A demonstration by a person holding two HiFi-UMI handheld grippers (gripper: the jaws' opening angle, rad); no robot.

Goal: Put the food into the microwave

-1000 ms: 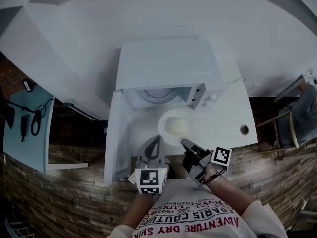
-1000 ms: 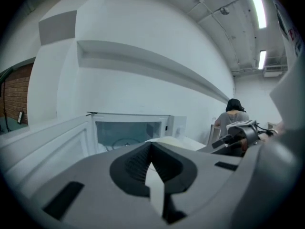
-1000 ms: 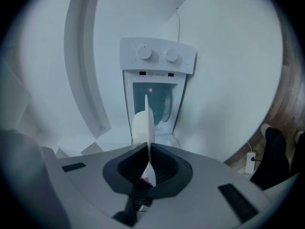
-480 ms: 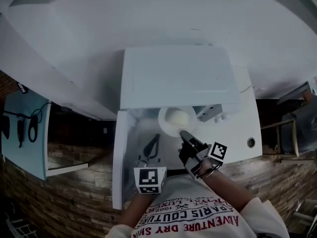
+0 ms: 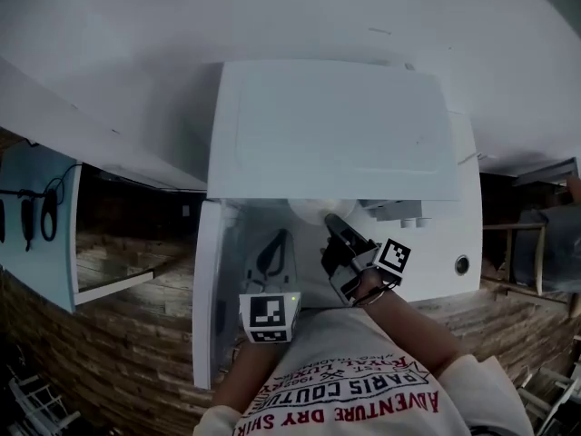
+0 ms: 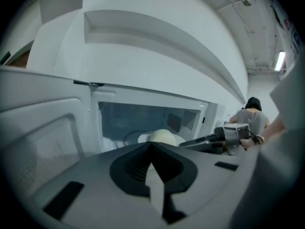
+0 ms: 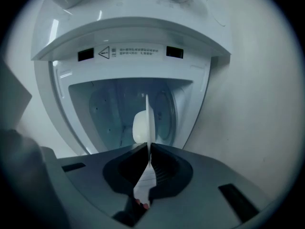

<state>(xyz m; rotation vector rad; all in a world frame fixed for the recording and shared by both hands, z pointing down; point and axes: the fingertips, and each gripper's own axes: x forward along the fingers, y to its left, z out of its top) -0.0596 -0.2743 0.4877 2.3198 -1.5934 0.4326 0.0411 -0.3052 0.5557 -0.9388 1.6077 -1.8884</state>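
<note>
A pale round bun point(image 7: 139, 127) lies on a white plate point(image 7: 149, 118), which the right gripper view shows edge-on. My right gripper point(image 7: 148, 147) is shut on the plate's near rim. In the head view the plate point(image 5: 309, 211) sits at the mouth of the white microwave point(image 5: 331, 130), partly hidden under its top, with the right gripper point(image 5: 329, 221) behind it. My left gripper point(image 5: 281, 236) is shut and holds nothing, to the left of the plate in front of the opening. From the left gripper point(image 6: 152, 146) I see the bun point(image 6: 163, 137) at the cavity mouth.
The microwave door point(image 5: 213, 289) stands swung open at the left, close beside my left gripper. The glass turntable point(image 7: 164, 111) shows inside the cavity. A white counter point(image 5: 449, 243) runs to the right of the microwave. A person point(image 6: 250, 116) sits far off.
Both grippers have moved forward toward the microwave. The plate with the bun has gone from the counter in front of it to the cavity mouth, now partly under the top.
</note>
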